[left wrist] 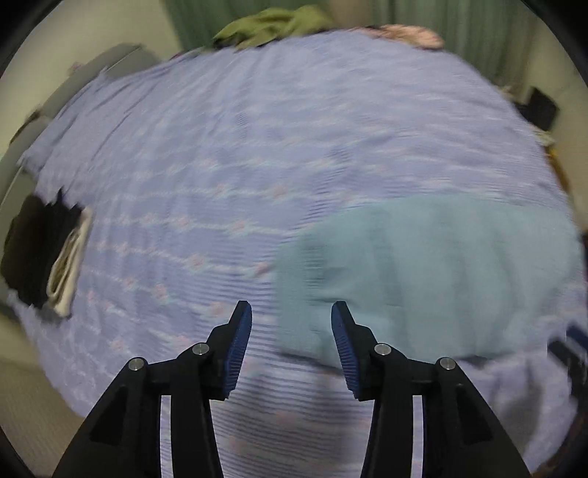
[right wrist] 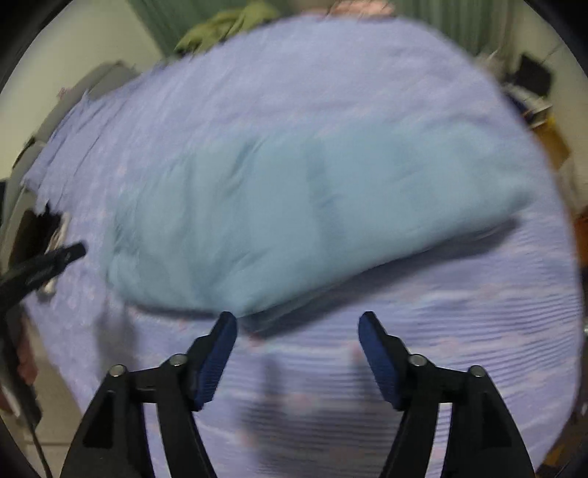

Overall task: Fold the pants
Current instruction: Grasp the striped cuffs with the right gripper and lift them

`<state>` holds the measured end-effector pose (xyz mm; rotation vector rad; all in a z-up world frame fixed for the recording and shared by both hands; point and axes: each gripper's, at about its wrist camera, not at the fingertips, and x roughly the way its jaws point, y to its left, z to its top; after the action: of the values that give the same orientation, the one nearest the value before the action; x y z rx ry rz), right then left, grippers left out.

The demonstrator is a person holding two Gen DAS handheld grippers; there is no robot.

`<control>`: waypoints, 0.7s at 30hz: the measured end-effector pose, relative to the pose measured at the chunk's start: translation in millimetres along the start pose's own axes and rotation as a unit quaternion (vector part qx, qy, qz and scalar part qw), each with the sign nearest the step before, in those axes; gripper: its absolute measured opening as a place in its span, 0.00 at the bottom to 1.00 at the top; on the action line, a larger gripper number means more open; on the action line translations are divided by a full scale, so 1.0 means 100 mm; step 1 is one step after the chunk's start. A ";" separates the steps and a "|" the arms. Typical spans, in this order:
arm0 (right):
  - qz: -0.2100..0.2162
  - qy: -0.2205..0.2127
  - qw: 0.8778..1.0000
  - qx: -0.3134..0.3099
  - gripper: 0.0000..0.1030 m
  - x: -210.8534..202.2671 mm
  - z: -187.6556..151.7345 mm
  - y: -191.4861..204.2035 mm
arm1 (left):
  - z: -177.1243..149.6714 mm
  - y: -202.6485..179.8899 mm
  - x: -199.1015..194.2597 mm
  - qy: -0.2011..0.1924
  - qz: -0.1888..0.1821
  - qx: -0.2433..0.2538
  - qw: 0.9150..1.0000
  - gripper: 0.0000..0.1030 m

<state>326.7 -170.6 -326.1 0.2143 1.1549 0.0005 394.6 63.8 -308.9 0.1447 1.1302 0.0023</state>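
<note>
Pants [left wrist: 433, 275], light blue and folded into a thick bundle, lie on the bed [left wrist: 257, 147] in the left wrist view, at the right of the frame and reaching its right edge. The bed is covered by a lavender bedspread with faint rows of pale pink marks; everything beyond the gripper is smeared by motion blur. The left gripper [left wrist: 291, 312] hangs above the bedspread with its two blue-padded fingers [left wrist: 240, 345] set apart and nothing between them; its right fingertip overlaps the near left corner of the pants in the picture, but whether it touches the cloth cannot be told. At the left edge of the bed sits a stack of folded clothes [left wrist: 47, 261], black with a white piece beside it. At the far end a crumpled olive-green garment [left wrist: 272, 27] lies next to a pinkish item [left wrist: 411, 35]. A blurred dark blue-and-black shape at the right edge cannot be identified with certainty.

From the right wrist view the pants [right wrist: 294, 206] fill the middle of the frame, stretched from lower left to upper right across the bed [right wrist: 459, 312], with a shadow under their near edge. The right gripper [right wrist: 297, 318] is held wide apart and empty, just short of that near edge, its left fingertip close under the bundle. The left gripper [right wrist: 79, 250] shows as a dark blurred tip at the left, beside the left end of the pants. The green garment [right wrist: 228, 24] appears at the top.
</note>
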 end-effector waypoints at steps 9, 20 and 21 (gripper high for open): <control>-0.073 -0.078 0.990 0.097 0.69 -0.29 0.44 -1.38 | 0.09 -1.32 -0.28 -0.044 -0.120 0.090 0.988 0.44; -0.035 -0.084 0.978 0.185 0.69 0.24 0.73 -2.08 | 0.45 -2.17 -0.03 -0.044 -0.151 0.108 0.982 0.35; -0.026 -0.077 0.977 0.198 0.69 0.33 0.72 -2.14 | 0.48 -2.20 0.01 -0.040 -0.151 0.108 0.982 0.34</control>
<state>382.5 -388.3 -364.2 0.5285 0.9975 -0.2916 422.5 -159.4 -315.9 0.1632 1.0605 -0.3942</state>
